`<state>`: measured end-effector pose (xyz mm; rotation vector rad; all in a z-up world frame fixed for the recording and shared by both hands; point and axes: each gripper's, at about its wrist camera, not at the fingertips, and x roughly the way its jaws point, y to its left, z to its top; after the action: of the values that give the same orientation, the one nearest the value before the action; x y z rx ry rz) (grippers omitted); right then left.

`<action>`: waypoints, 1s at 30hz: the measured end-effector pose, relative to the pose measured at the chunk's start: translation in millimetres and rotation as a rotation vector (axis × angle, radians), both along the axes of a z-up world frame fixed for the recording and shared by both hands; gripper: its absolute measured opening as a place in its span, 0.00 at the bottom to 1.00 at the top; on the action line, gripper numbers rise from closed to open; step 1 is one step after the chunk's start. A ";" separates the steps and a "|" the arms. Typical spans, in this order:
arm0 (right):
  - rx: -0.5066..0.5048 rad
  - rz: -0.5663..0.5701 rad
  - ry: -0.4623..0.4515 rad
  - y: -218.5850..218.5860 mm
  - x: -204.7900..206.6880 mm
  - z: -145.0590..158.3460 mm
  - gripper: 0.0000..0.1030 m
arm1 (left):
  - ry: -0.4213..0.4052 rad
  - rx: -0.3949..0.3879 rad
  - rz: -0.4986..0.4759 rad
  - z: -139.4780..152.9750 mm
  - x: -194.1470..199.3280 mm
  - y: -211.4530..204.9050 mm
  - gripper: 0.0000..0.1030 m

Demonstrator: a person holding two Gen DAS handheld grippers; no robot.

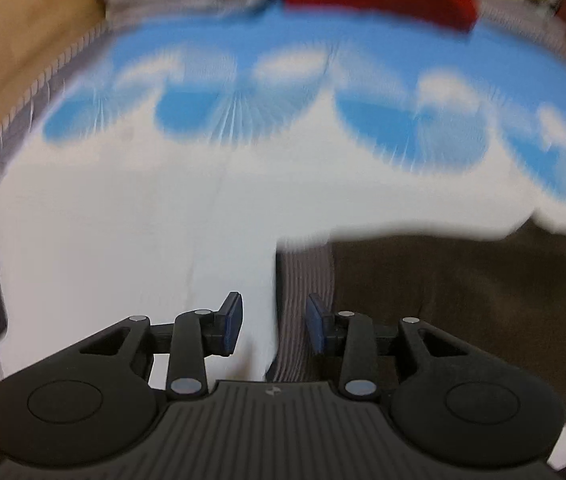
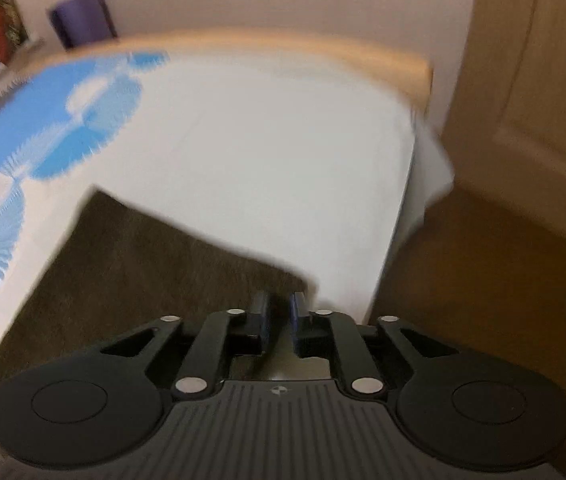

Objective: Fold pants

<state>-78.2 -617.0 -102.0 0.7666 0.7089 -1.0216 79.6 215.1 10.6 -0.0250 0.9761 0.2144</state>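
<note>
Pants brown, flat on the bed, at my left gripper's three o'clock, fingers apart, holding nothing, right gripper fingers narrow, empty.

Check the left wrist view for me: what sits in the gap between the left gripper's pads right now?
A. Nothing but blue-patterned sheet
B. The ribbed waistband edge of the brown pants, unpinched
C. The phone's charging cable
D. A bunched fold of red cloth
B: the left gripper has its pads apart, and the grey ribbed waistband of the brown pants lies below the gap, not clamped.
</note>
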 end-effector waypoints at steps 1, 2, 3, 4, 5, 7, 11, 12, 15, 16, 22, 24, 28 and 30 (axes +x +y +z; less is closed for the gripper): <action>-0.059 0.031 -0.018 5.6 3.8 9.1 0.26 | -0.028 -0.034 -0.029 3.3 -1.0 -2.5 0.38; -0.111 0.070 -0.039 14.0 5.3 19.3 0.28 | -0.036 -0.075 -0.070 3.9 -1.4 -6.8 0.38; -0.161 0.117 -0.063 23.0 11.6 28.3 0.28 | -0.018 -0.121 -0.133 0.6 -0.4 -13.3 0.38; -0.199 0.174 -0.097 32.6 18.4 36.6 0.28 | 0.023 -0.155 -0.208 -6.2 0.4 -21.3 0.38; -0.226 0.244 -0.135 43.6 26.2 43.3 0.28 | 0.085 -0.160 -0.279 -16.0 0.9 -30.4 0.38; -0.239 0.420 -0.195 67.9 46.5 50.4 0.28 | 0.308 -0.051 -0.368 -53.5 -0.5 -49.2 0.38; -0.133 0.747 -0.307 119.6 89.0 56.7 0.28 | 0.380 0.143 -0.493 -71.4 -13.8 -67.1 0.25; -0.116 0.812 -0.325 132.8 99.4 59.4 0.28 | 0.333 0.095 -0.471 -60.4 -13.0 -62.3 0.25; -0.100 0.984 -0.363 173.8 131.8 70.2 0.28 | 0.144 -0.032 -0.447 -24.5 -14.2 -49.1 0.25; -0.105 1.032 -0.371 188.7 143.3 74.6 0.28 | 0.079 -0.075 -0.434 -14.1 -13.0 -44.0 0.25; -0.098 1.311 -0.407 281.3 204.5 96.6 0.07 | 0.263 0.015 -0.308 -50.3 15.4 -31.3 0.29; -0.048 1.393 -0.402 314.4 217.3 100.3 0.08 | 0.353 0.118 -0.330 -69.8 14.0 -35.1 0.20; 0.000 1.522 -0.358 367.5 249.3 101.2 0.36 | 0.334 0.074 -0.343 -64.3 15.2 -34.8 0.33; -0.003 1.568 -0.338 393.2 263.1 97.7 0.47 | 0.341 0.078 -0.350 -65.0 18.8 -33.1 0.33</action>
<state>184.9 -223.8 -4.3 0.1770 0.7414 0.5214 98.3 182.0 -54.4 0.2595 1.2911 -0.0699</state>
